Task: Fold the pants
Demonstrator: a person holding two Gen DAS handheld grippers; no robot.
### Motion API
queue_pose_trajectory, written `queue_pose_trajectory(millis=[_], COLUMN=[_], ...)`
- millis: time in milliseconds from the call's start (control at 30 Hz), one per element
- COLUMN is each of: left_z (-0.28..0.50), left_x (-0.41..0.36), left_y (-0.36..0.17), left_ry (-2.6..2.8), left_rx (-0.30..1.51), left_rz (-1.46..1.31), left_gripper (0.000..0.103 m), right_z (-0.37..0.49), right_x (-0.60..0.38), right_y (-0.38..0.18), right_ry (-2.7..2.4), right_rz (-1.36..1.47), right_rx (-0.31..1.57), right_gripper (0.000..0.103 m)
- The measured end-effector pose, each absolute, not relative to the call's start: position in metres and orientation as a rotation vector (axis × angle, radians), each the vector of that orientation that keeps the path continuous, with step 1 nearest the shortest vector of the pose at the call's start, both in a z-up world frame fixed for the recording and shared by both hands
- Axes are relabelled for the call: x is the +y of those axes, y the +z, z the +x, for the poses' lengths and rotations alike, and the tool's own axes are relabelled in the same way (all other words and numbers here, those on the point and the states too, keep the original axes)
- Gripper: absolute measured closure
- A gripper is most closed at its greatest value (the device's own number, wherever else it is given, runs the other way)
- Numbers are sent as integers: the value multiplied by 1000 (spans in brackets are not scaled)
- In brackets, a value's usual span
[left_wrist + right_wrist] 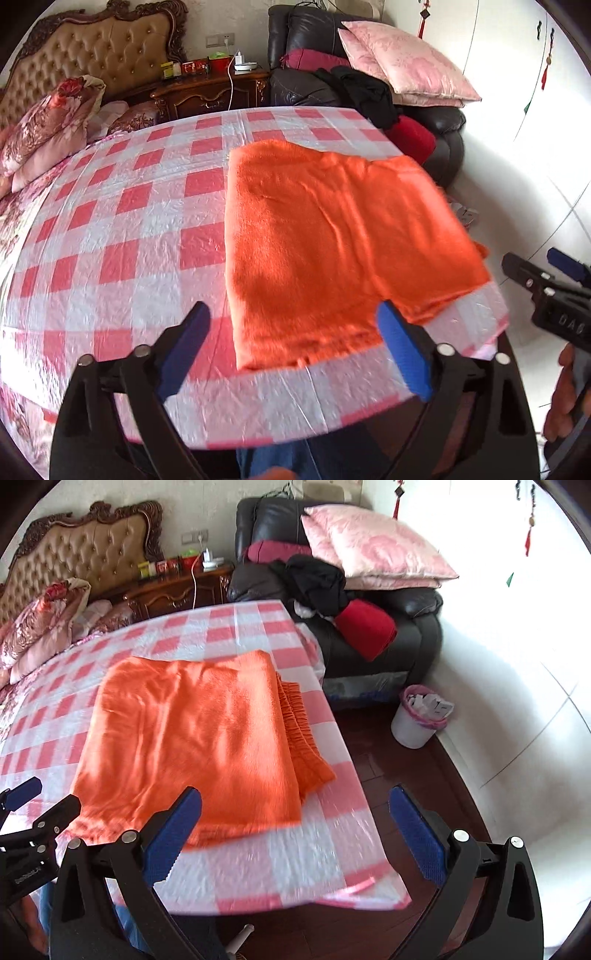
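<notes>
From the left wrist view, the orange pants (pixel 332 243) are lying folded into a rough rectangle on the pink-and-white checkered tablecloth (pixel 129 229), sitting toward the right half of the table and close to its near edge. The left gripper (pixel 295 347) hangs just above that near edge with its blue fingers (pixel 184 350) spread wide apart and nothing between them; the right-hand finger overlaps the pants' near corner in the frame, but I can't tell if it actually touches. Over at the right edge you can see the right gripper (pixel 546 280) poking in, off to the side of the table, and its claw also looks parted. Behind the table there's a black leather armchair (pixel 303 33) piled with a pink pillow (pixel 402 62) and dark clothes, plus a wooden nightstand (pixel 210 92) next to a tufted headboard (pixel 92 55). Switching to the right wrist view, the same pants (pixel 192 746) show their gathered waistband (pixel 303 731) peeking out along the right side (stacked under the top layer). The right gripper (pixel 295 834) is wide open too, empty, hovering at the table's near right corner, one finger over the cloth and the other over the dark wood floor. The left gripper (pixel 40 805) sits at the left edge near the pants' near-left corner. A white trash bin (pixel 417 723) with a pink liner stands on the floor by the wall.
</notes>
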State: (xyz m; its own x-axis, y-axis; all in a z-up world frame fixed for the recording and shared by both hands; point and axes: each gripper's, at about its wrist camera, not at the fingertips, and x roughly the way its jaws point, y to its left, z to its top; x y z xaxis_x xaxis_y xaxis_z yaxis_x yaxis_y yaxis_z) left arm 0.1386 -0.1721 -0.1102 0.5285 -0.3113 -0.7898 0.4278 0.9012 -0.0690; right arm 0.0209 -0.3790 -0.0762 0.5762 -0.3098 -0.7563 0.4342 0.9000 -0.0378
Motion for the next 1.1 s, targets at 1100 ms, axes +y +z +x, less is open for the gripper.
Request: queue_pose_trajectory(millis=[1100], left_z=[90], left_x=[-180], left_y=[-62], left_ry=[-458], left_rx=[785], left_rz=[176], left_gripper=[2], right_z=[-10], right_x=[-371], right_y=[-47], right_ry=[-455], right_rz=[155], right_rx=[799], right_gripper=[5])
